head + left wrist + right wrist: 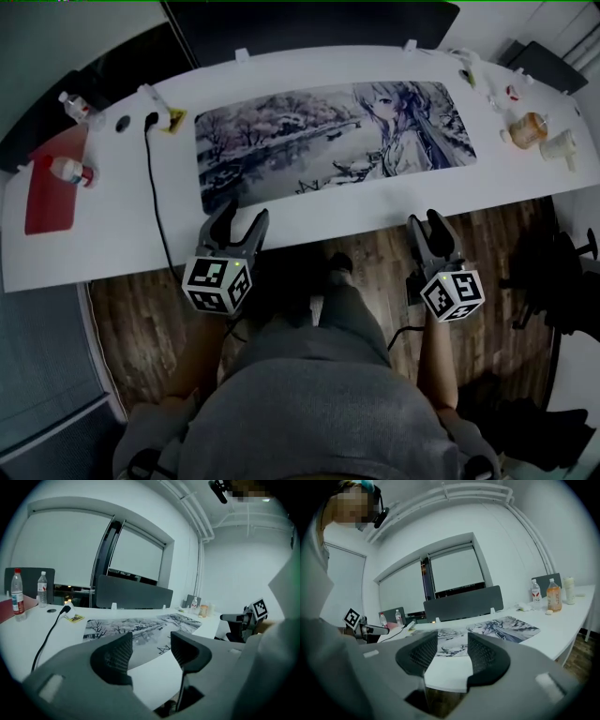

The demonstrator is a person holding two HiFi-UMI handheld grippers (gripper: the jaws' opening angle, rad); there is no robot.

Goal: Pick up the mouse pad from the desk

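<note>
Mouse pad [337, 141] lies flat mid-desk, its long side along the near edge of the white desk [103, 239], with nothing on top. The left gripper [242, 216] is near the pad's near-left corner. The right gripper [427, 221] hangs just off the desk edge toward the pad's right end. Spread wide, probably so the floppy sheet lifts evenly. Both sets of jaws stand apart, empty, only desk edge between them. Pad not yet touched.

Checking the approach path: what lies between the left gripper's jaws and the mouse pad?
Only a bare strip of white desk, shown in the left gripper view; the left gripper is open, short of the mouse pad.
</note>
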